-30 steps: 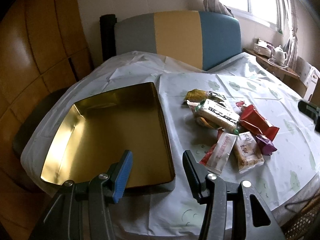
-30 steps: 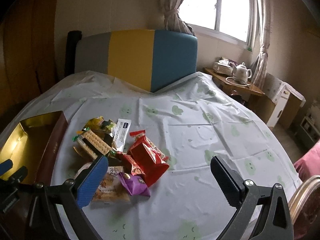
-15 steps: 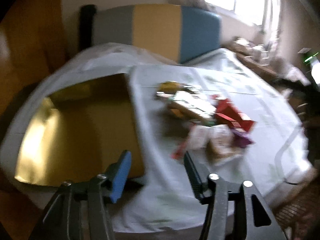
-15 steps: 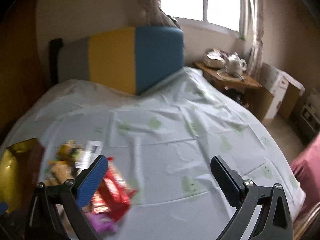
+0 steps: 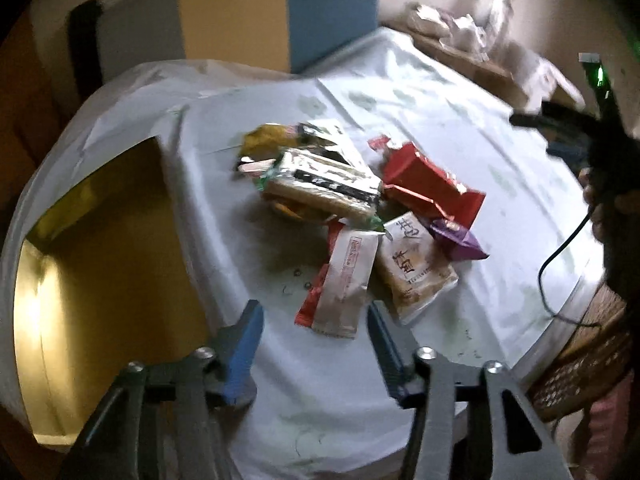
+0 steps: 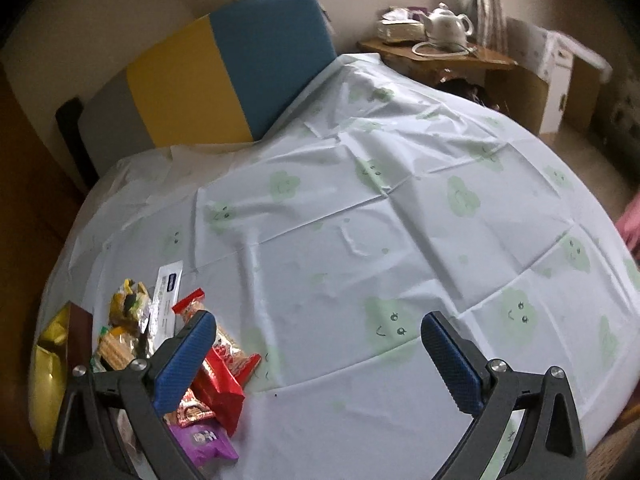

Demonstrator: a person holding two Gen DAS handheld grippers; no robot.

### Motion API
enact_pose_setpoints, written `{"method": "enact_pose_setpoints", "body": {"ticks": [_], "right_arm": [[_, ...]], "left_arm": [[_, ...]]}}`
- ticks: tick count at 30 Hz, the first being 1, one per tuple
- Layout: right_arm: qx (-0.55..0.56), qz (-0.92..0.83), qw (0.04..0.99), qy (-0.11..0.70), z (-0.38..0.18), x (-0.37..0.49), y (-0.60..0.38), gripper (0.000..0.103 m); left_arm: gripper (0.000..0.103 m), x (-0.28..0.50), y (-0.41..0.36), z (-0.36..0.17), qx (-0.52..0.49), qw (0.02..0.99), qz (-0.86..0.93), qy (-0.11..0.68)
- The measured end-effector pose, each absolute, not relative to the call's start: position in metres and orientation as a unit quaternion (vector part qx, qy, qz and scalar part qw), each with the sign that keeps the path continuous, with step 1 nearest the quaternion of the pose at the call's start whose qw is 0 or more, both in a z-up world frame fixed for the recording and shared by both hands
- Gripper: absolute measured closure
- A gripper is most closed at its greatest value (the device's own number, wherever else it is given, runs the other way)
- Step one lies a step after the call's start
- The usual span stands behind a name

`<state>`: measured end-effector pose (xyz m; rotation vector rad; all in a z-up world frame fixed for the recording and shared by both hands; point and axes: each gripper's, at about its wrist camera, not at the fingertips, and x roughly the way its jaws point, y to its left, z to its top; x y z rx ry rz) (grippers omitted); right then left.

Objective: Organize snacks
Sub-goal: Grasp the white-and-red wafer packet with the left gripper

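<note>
A pile of snack packets lies on the table: a wafer pack, a red packet, a white-and-red sachet, a beige biscuit bag and a purple packet. A gold tray lies to their left. My left gripper is open and empty, just short of the white-and-red sachet. My right gripper is open and empty over bare cloth; the pile is at its left finger, the tray at the far left.
The round table has a white cloth with green cloud prints. A grey, yellow and blue chair back stands behind it. A side table with a teapot is at the back right. A black cable hangs at the table's right edge.
The left gripper has swung right, from the tray's front edge toward the snack pile. The right gripper has swung right and tilted, so the snacks slid to its lower left. Both stayed open.
</note>
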<state>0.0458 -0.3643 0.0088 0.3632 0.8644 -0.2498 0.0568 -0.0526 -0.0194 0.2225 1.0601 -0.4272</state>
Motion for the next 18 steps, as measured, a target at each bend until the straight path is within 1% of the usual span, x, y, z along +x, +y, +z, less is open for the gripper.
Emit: {"method": "enact_pose_setpoints", "body": {"ticks": [1, 2, 3, 7, 14, 15, 17, 18], "right_arm": [[0.167, -0.117, 0.886, 0.416, 0.009, 0.047, -0.363, 0.0], [0.16, -0.115, 0.887, 0.416, 0.009, 0.048, -0.36, 0.0], [0.154, -0.113, 0.889, 0.417, 0.009, 0.049, -0.358, 0.0], [0.15, -0.104, 0.89, 0.418, 0.01, 0.05, -0.356, 0.0], [0.149, -0.09, 0.891, 0.419, 0.011, 0.052, -0.351, 0.0], [0.148, -0.088, 0.891, 0.42, 0.01, 0.052, -0.35, 0.0], [0.144, -0.083, 0.891, 0.422, 0.01, 0.054, -0.348, 0.0], [0.142, -0.08, 0.891, 0.424, 0.009, 0.054, -0.347, 0.0]], "left_arm": [[0.052, 0.061, -0.059, -0.023, 0.119, 0.831, -0.208, 0.502], [0.056, 0.065, -0.066, -0.027, 0.135, 0.824, -0.215, 0.506], [0.058, 0.067, -0.07, -0.03, 0.143, 0.82, -0.222, 0.509], [0.058, 0.076, -0.088, -0.046, 0.182, 0.805, -0.243, 0.509], [0.058, 0.098, -0.088, -0.072, 0.154, 0.785, -0.264, 0.539], [0.059, 0.098, -0.089, -0.075, 0.155, 0.785, -0.261, 0.54], [0.071, 0.092, -0.091, -0.074, 0.161, 0.794, -0.263, 0.525], [0.071, 0.09, -0.09, -0.072, 0.154, 0.794, -0.267, 0.524]]}}
